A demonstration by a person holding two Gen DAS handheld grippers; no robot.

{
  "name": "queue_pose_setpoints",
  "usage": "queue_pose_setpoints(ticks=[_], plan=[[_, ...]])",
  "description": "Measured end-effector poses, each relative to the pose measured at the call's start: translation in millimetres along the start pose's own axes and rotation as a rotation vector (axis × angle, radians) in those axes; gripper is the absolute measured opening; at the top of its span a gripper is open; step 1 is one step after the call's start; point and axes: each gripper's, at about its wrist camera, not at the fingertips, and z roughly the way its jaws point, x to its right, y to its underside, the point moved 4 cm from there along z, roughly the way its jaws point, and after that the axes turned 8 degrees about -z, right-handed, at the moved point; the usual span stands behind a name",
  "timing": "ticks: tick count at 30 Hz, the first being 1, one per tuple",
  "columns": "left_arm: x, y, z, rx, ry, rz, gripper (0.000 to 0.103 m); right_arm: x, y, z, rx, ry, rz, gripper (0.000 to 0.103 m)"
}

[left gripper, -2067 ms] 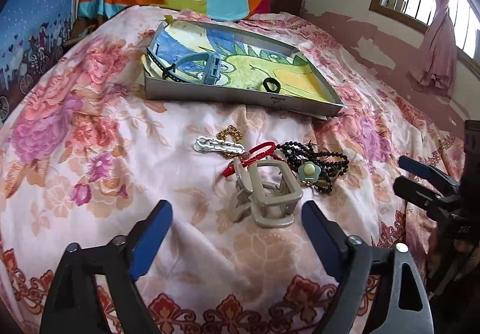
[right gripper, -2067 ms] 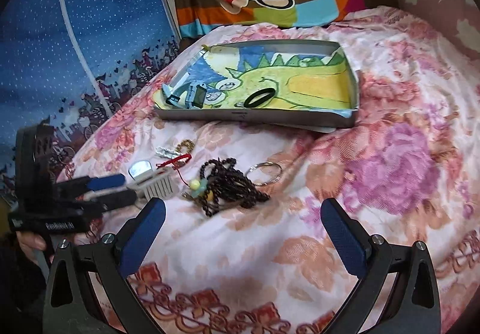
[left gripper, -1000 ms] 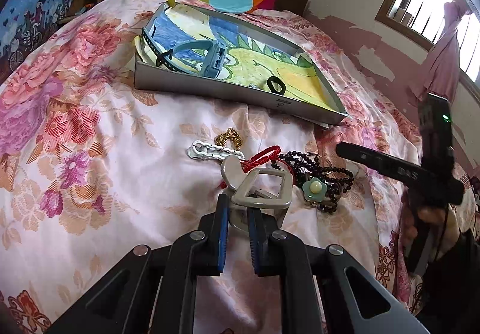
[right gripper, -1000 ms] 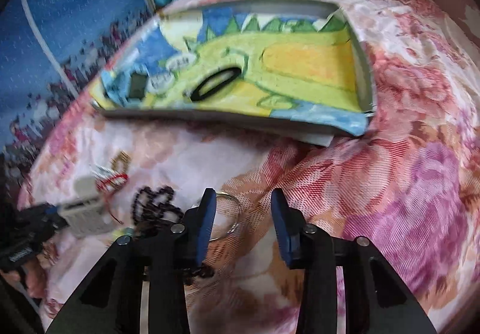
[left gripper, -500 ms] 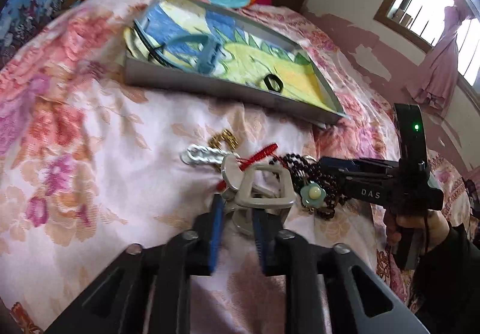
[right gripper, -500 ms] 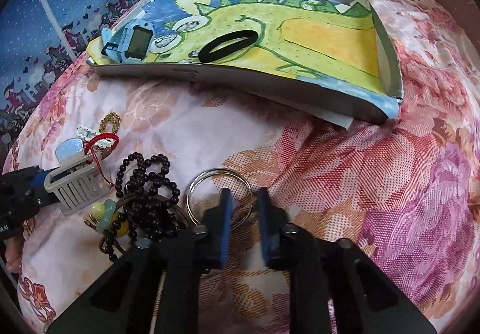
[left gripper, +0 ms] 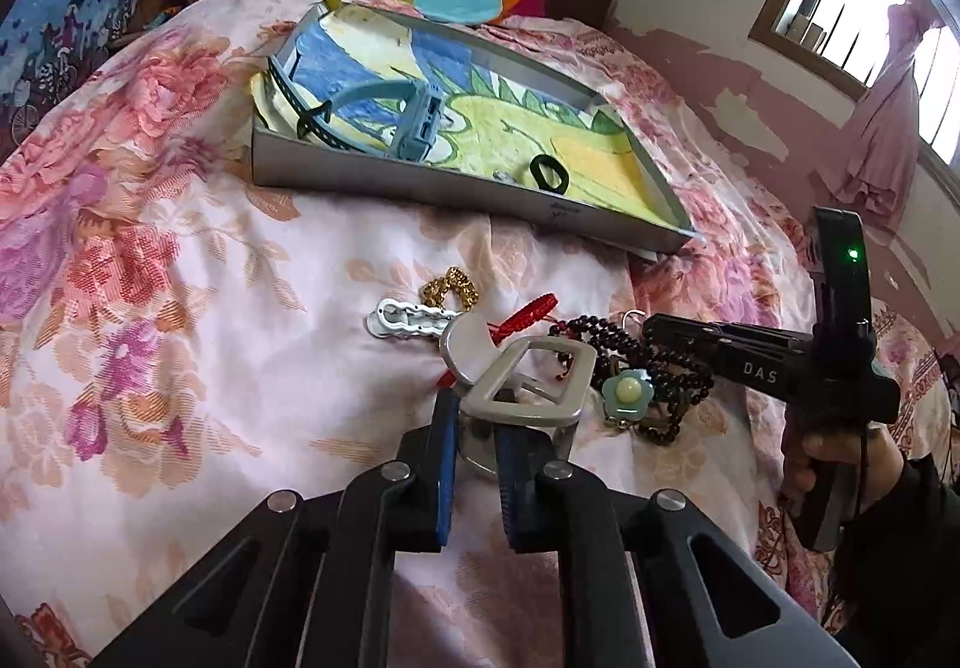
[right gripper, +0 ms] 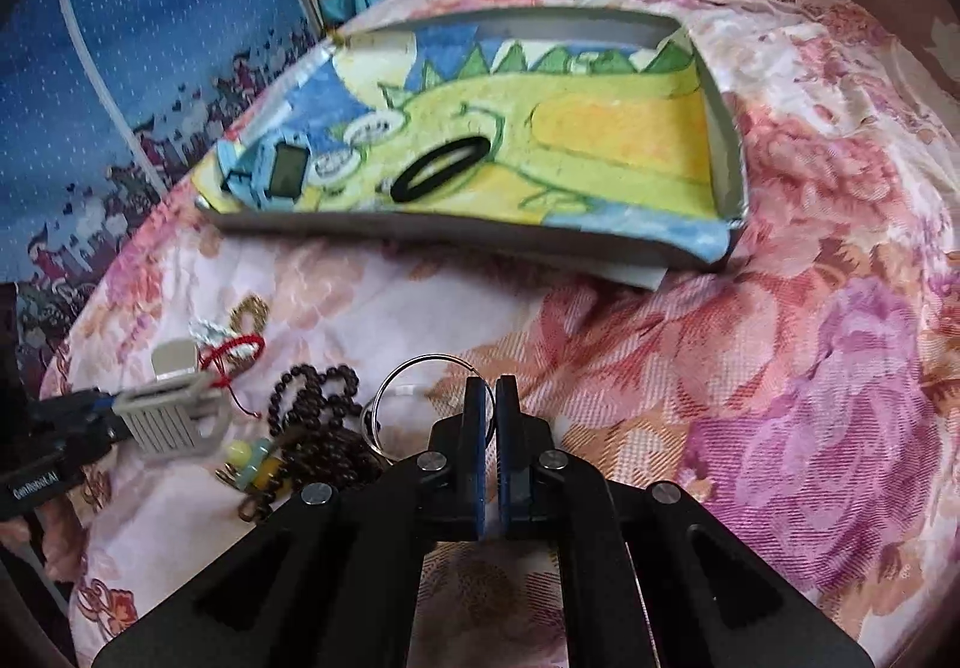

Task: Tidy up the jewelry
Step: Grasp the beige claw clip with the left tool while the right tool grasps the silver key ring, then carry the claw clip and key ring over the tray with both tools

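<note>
overhead, window (left gripper: pixel 852 2) – floral bedspread (left gripper: pixel 150 260) under grey tray (left gripper: pixel 420 188)

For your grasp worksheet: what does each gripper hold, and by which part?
Left gripper grips the grey claw hair clip by its near end; right gripper pinches the silver ring at its rim.

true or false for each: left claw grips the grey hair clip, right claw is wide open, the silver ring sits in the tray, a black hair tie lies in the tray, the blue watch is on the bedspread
1. The left claw grips the grey hair clip. True.
2. The right claw is wide open. False: it is shut on the silver ring.
3. The silver ring sits in the tray. False: it is over the bedspread.
4. A black hair tie lies in the tray. True.
5. The blue watch is on the bedspread. False: it is in the tray.
</note>
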Motion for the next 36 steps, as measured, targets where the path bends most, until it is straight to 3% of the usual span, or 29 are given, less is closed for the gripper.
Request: queue_pose_setpoints(ticks=[11, 18, 27, 31, 36], plan=[[-3, 13, -27, 0.005, -0.035, -0.043, 0.011, -2, -11, -24, 0.118, -0.042, 0.009, 0.003], [0, 21, -49, 0.039, -0.026, -0.080, 0.011, 1, -26, -49, 0.258, -0.046, 0.026, 0.003], [37, -52, -42, 0.177, -0.004, -0.050, 0.011, 18, -83, -68, 0.396, 0.064, 0.007, 0.003], [54, -88, -19, 0.210, -0.006, -0.024, 0.011, 32, -99, -56, 0.385, 0.105, 0.016, 0.003], [60, -118, 25, 0.196, -0.031, -0.044, 0.011, 52, -97, -31, 0.316, 0.109, 0.054, 0.003]])
